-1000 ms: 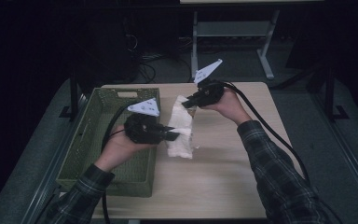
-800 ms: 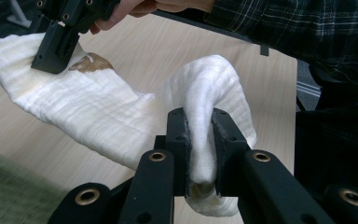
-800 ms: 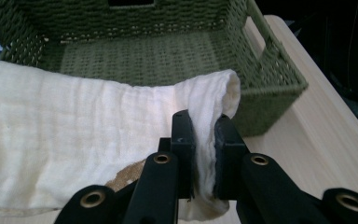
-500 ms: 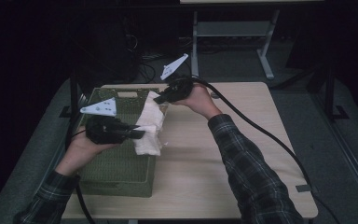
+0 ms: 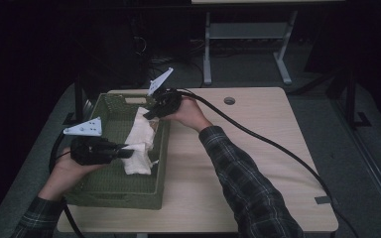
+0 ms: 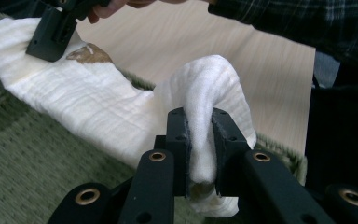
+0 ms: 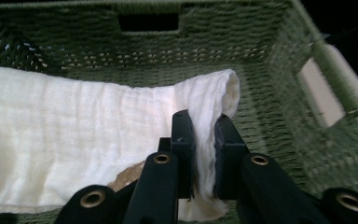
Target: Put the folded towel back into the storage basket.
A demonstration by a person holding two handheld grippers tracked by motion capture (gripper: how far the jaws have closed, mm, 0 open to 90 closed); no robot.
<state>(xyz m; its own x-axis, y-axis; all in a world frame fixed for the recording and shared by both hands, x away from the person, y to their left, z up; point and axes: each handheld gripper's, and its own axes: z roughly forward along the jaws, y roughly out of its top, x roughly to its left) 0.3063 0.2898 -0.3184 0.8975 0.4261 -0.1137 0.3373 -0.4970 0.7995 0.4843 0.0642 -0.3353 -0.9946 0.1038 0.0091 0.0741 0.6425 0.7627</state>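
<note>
Both grippers are holding a folded white cloth (image 5: 140, 144) over the green woven basket (image 5: 114, 191) at the table's (image 5: 258, 163) left side. Left gripper (image 5: 127, 152) is clamping the cloth's near end, jaws pinching a fold. Right gripper (image 5: 149, 115) is clamping the far end by the basket's back wall. Cloth is hanging between them, partly inside the basket and draping at its right rim.

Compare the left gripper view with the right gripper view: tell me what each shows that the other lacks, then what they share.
Left gripper view: the right gripper pinching the cloth's far end, the tabletop beyond, and a plaid sleeve. Right gripper view: the basket's end wall with its handle cutout. Both: white cloth clamped between that view's own jaws, above the green basket.
</note>
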